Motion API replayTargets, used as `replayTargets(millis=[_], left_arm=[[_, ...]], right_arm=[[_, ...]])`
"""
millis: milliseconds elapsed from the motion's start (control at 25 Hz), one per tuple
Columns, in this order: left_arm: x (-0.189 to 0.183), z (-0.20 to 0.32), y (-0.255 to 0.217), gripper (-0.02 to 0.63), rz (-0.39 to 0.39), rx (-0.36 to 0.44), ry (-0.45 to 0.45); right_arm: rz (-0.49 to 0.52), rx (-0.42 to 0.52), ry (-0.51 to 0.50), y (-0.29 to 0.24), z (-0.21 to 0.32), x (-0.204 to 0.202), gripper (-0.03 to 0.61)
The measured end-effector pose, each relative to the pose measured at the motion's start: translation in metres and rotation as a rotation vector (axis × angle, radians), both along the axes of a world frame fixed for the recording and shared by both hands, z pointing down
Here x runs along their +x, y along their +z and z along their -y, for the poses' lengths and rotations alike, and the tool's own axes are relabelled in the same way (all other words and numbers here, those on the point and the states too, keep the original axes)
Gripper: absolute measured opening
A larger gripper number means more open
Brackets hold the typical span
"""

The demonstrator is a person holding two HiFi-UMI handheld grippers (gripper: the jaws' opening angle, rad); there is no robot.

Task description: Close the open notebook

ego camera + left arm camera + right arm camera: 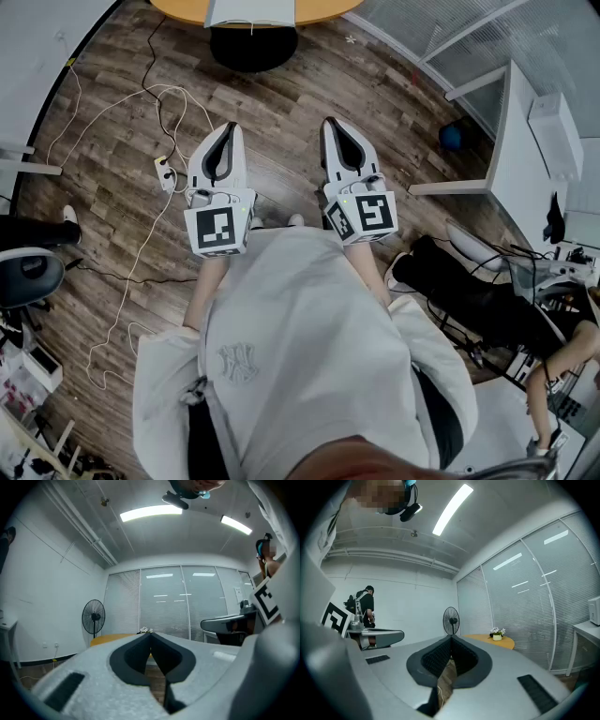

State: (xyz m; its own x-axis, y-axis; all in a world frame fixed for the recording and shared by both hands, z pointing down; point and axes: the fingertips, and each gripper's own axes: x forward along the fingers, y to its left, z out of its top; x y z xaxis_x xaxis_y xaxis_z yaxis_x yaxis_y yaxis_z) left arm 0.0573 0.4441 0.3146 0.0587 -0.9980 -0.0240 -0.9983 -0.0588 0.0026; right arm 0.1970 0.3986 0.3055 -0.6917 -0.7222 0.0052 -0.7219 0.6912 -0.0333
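- Two tools noted: left hand-held gripper point(228, 128) and right hand-held gripper point(331, 123), each with jaws together and nothing between them.
- Both are held level over the brown plank floor point(291, 84), short of the round orange worktop point(183, 9).
- Pale flat item point(249, 11) lies on that worktop; cannot tell whether it is the notebook.
- Judgement: task not begun; approach, contact and closing all remain.

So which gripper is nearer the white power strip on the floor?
Left. The left gripper is just right of the power strip; the right gripper is farther right again.
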Motion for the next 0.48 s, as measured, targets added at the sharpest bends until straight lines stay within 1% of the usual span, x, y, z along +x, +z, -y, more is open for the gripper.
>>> replayTargets(millis=[200, 360, 480], left_arm=[[-0.013, 0.002, -0.005, 0.015, 0.009, 0.007, -0.006], [-0.016, -0.001, -0.001, 0.015, 0.015, -0.002, 0.027], [-0.019, -0.003, -0.002, 0.015, 0.022, -0.005, 0.056]], right_arm=[[-0.001, 0.006, 0.003, -0.003, 0.003, -0.007, -0.008], [-0.012, 0.002, 0.012, 0.002, -0.002, -0.013, -0.008], [-0.025, 0.021, 0.003, -0.001, -0.009, -0.019, -0.008]])
